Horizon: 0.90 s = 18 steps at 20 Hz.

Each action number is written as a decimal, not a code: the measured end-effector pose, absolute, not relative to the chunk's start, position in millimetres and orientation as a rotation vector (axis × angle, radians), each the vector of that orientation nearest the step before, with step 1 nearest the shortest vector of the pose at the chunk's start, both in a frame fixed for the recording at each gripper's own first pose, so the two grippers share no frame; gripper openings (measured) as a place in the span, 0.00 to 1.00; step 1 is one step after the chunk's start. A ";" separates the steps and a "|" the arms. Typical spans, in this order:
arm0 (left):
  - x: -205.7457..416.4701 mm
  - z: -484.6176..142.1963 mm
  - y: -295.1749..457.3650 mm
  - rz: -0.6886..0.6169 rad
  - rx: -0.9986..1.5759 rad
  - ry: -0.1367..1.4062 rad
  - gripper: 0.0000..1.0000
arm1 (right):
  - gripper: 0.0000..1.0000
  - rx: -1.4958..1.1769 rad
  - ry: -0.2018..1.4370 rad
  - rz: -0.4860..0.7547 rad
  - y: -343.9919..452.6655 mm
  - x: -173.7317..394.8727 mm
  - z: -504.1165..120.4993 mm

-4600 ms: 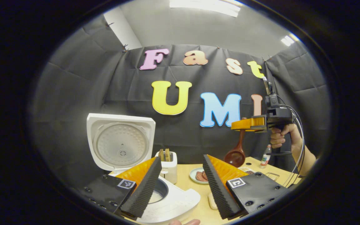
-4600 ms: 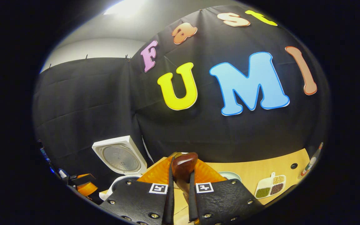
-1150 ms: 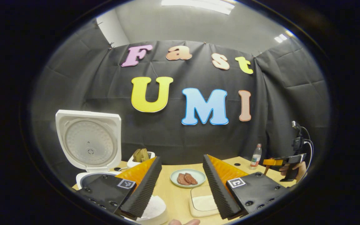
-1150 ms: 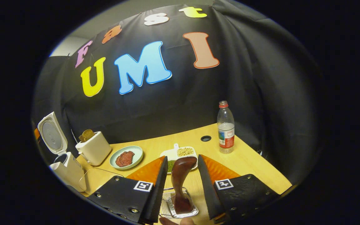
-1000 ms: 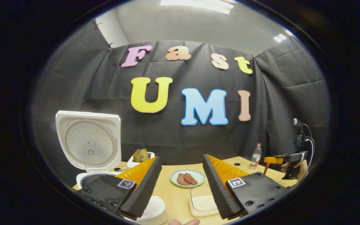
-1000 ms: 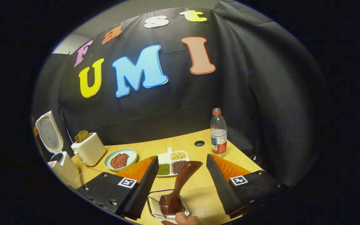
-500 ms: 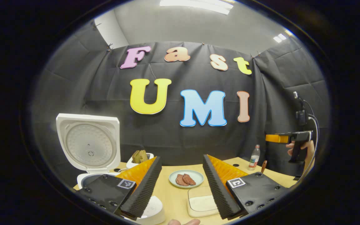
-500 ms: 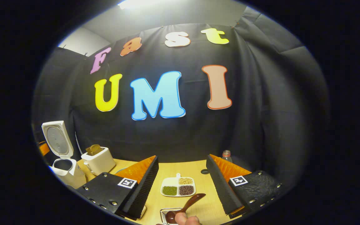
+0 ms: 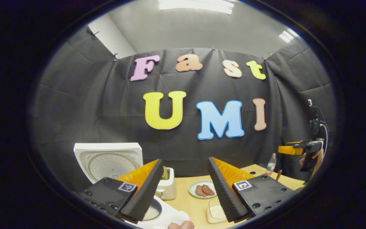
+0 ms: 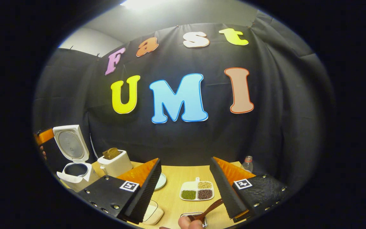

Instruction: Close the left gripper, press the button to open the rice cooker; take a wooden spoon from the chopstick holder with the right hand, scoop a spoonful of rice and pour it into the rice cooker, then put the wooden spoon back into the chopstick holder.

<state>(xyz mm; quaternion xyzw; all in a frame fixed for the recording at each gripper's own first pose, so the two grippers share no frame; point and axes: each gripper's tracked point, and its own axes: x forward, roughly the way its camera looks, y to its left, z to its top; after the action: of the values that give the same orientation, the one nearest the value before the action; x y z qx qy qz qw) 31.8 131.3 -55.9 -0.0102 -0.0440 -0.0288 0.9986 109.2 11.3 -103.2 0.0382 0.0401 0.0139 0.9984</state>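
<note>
Two grippers are in play. The right gripper (image 10: 183, 187) has its jaws spread wide with nothing between them; just below, one wooden spoon (image 10: 206, 210) leans in one wire chopstick holder (image 10: 199, 215) at the near table edge. The left gripper (image 9: 184, 186) is likewise agape and empty over one white rice cooker (image 9: 167, 216), whose lid (image 9: 108, 160) stands raised. On the wooden table (image 10: 179, 178) lie one divided tray of beans (image 10: 197, 190), one rectangular white dish (image 10: 152, 213), one plate of meat (image 9: 202, 190) and one toaster with bread (image 10: 115, 162). One water bottle (image 10: 247, 163) stands near the far edge. Black cloth walls the booth behind, under a pale ceiling.
</note>
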 end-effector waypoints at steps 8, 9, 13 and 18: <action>91.5 17.2 249.7 0.118 -0.024 -0.099 0.99 | 0.93 0.081 0.085 0.046 14.6 104.0 -110.0; 101.1 16.0 262.3 0.136 -0.009 -0.088 0.94 | 0.93 0.082 0.086 0.052 16.0 103.5 -110.6; 135.5 6.2 313.0 0.200 -0.001 -0.034 0.92 | 0.93 0.064 0.094 0.062 21.3 107.6 -116.1; 186.4 -11.4 379.8 0.305 -0.137 0.035 0.93 | 0.93 0.057 0.127 0.080 33.0 115.9 -131.1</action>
<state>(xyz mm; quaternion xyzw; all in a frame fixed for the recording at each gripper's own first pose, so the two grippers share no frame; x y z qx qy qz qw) 186.4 379.8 -11.4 -0.0680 0.0175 0.1519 0.9859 115.9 33.0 -131.1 0.0284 0.0636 0.0401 0.9968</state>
